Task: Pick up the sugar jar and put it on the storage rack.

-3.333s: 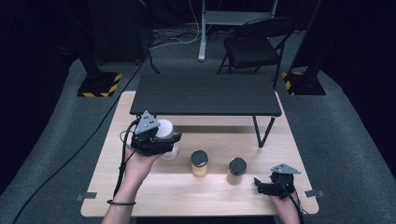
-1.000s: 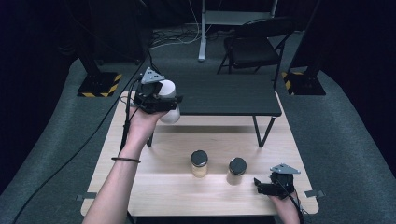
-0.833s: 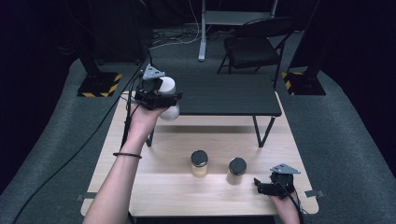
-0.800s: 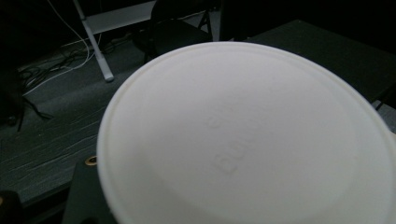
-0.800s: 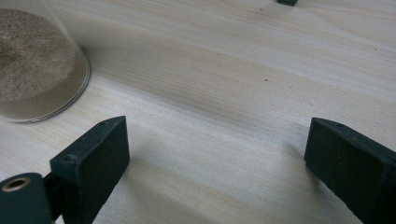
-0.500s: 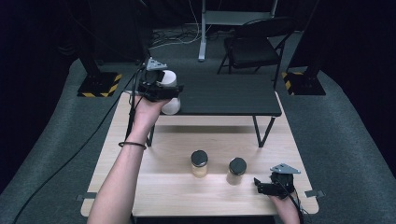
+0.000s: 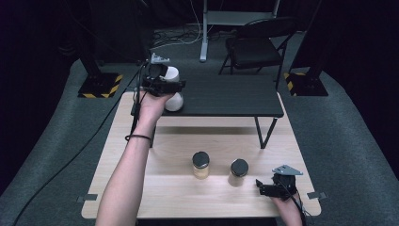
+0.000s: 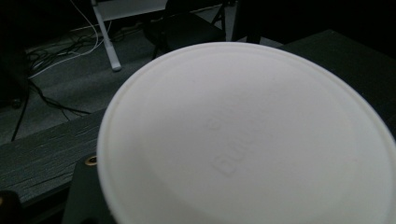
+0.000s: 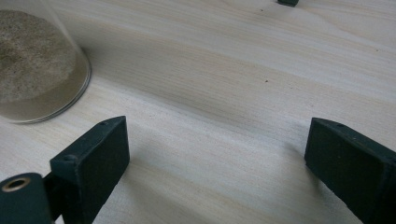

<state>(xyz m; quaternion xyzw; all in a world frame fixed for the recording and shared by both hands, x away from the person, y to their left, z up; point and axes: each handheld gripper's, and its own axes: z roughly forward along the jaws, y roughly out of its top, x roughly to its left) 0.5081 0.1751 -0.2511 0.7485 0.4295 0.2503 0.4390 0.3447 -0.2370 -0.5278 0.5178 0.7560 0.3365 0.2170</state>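
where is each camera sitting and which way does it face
High view: above the person's side, facing forward and down on the wooden table; both forearms show, left gripper holding a white container at the black shelf.
Left gripper view: on that gripper, facing the container's flat end up close.
Right gripper view: low over the table, between its open black jaws.
Shared: a sand-filled jar, also in the high view.

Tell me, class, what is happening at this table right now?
A person works with a gripper in each hand. The left gripper is shut on a white lidded container, holding it over the near left corner of the raised black shelf. The right gripper rests open and empty on the wooden table, beside two black-lidded jars of sandy powder.
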